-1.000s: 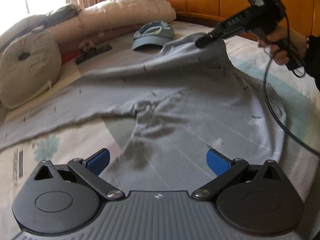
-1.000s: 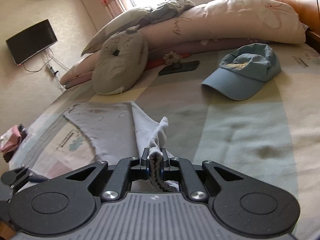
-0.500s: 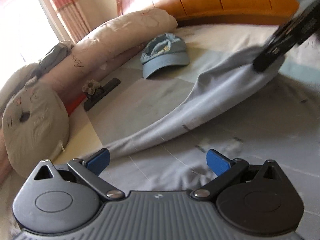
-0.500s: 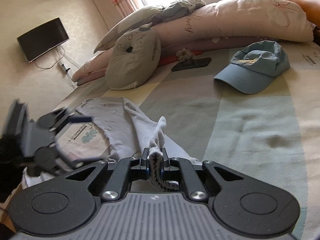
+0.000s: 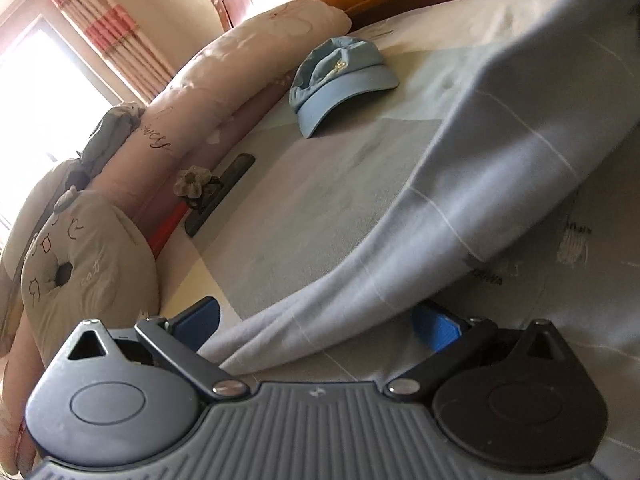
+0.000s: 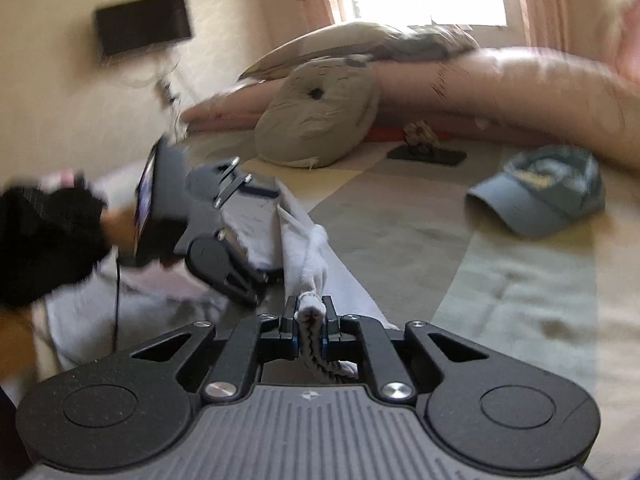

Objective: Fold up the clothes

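The left tongs [image 5: 316, 322] stood spread wide, gripping nothing, a raised fold of the grey garment [image 5: 460, 216] lying between their blue pads. The right tongs [image 6: 310, 322] were clenched on a bunched edge of the garment, which stretched across the bed [image 5: 340, 200] near a blue cap [image 5: 340, 84].

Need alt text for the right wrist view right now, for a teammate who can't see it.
The right claw is shut on a bunched edge of the pale grey garment, which trails forward across the bed. To its left, blurred, a hand in a black sleeve holds the left claw low over the same cloth; a blue cap lies to the right.
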Action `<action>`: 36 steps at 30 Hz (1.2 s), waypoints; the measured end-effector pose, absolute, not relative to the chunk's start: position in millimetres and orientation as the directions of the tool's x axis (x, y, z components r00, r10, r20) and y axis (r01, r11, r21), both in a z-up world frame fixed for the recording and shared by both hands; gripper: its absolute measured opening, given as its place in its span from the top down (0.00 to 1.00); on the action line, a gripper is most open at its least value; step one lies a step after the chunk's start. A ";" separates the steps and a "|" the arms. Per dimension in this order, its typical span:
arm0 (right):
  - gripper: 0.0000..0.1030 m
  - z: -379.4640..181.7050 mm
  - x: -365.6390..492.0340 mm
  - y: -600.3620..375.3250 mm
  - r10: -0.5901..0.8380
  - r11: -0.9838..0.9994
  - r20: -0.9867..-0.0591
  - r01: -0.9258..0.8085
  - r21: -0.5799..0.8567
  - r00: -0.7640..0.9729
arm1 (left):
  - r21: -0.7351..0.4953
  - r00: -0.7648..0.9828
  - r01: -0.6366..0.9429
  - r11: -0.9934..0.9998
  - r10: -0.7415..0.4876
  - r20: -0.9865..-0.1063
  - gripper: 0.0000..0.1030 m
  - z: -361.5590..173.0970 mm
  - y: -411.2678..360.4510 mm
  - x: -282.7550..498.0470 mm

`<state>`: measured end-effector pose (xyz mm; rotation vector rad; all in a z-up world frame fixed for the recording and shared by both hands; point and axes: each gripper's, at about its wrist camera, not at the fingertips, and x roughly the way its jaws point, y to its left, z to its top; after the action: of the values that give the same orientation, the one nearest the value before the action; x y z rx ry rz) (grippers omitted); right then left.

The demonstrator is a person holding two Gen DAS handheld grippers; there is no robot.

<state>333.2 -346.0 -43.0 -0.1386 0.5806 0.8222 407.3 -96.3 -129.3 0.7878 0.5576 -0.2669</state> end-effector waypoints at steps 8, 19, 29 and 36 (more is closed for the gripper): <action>0.88 -66.5 263.7 -301.8 0.483 0.548 -0.509 -0.699 -0.459 0.712 | 0.599 0.832 0.424 0.679 -0.030 -0.554 0.01 -130.1 -96.6 405.6; 0.85 -71.0 255.2 -308.7 0.420 0.535 -0.462 -0.625 -0.569 0.781 | 0.622 0.844 0.422 0.659 -0.036 -0.535 0.01 -130.5 -94.3 401.4; 0.85 -79.5 259.8 -316.1 0.410 0.566 -0.483 -0.631 -0.531 0.774 | 0.849 0.920 0.381 0.366 -0.063 -0.386 0.01 -141.7 -94.6 387.4; 0.85 -82.7 267.2 -319.7 0.408 0.592 -0.501 -0.639 -0.492 0.764 | 0.853 0.920 0.379 0.359 -0.049 -0.388 0.47 -148.0 -94.0 389.8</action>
<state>267.2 -319.7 -82.7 -0.7077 0.3555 0.6235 389.8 -94.0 -148.0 1.1767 0.3199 -0.2817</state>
